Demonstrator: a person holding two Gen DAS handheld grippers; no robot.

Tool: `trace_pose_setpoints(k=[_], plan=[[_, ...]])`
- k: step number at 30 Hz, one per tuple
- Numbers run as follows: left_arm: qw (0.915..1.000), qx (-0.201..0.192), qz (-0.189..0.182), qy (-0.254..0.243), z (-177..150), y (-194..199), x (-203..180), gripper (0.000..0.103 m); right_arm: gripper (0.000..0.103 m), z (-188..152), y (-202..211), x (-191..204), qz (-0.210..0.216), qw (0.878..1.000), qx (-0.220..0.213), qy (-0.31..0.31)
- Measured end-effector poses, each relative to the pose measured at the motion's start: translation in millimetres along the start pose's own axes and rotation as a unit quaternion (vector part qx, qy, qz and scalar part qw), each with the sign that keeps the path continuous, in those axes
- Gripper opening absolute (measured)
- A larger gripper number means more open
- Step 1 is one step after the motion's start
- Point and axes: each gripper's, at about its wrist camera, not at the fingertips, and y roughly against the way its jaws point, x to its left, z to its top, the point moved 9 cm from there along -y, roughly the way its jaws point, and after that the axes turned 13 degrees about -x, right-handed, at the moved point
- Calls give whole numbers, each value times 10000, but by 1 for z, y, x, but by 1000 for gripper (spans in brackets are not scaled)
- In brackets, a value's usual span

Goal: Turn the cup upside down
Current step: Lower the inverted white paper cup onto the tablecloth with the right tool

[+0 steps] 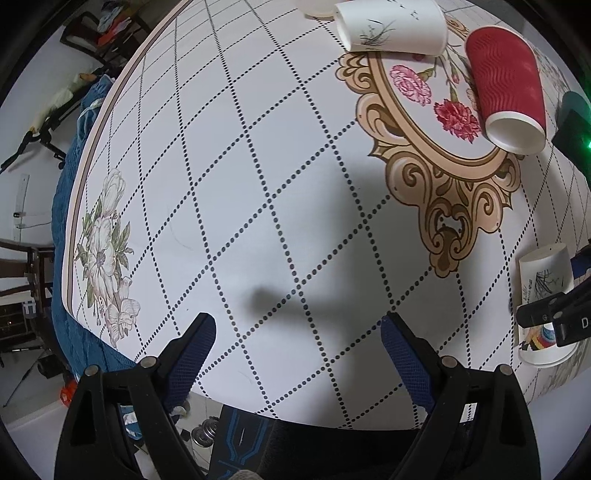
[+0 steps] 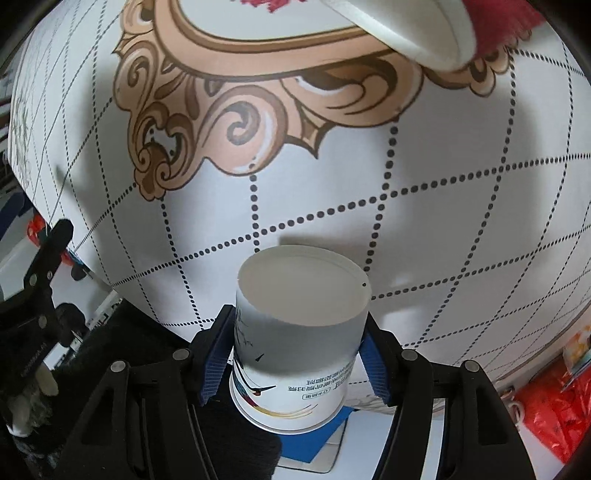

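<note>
My right gripper (image 2: 299, 332) is shut on a white printed paper cup (image 2: 295, 354). The cup is held upside down, its flat base toward the table and its rolled rim toward the camera, near the table's front edge. The same cup (image 1: 546, 295) shows at the right edge of the left wrist view with the right gripper's black finger across it. My left gripper (image 1: 297, 336) is open and empty above bare tablecloth near the front edge.
A red ribbed paper cup (image 1: 508, 85) lies on its side on the floral oval (image 1: 413, 122). A second white cup (image 1: 391, 26) lies on its side at the back. The tablecloth (image 1: 258, 184) has a dotted diamond grid. Clutter lies on the floor beyond the edges.
</note>
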Motion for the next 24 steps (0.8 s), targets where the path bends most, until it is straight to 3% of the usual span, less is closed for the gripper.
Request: trace_pose_setpoints(k=[9,13,19,24], plan=[[9999,-44,18,-101,4,9,-21,92,71,-2,24,-8,-179,9995,-242,27],[9999,-87,29,-137,4,15,-28,92,63,1,35,-18,-224,9988,-442,36],[9998,-120,62,-161,7,29,-44,92,63,4,63,-22,-323,9942,-1025,94],[9997,-135,28,-177,8,34,-49,92,63,3,97,-25,-595,9795,-1920,144]])
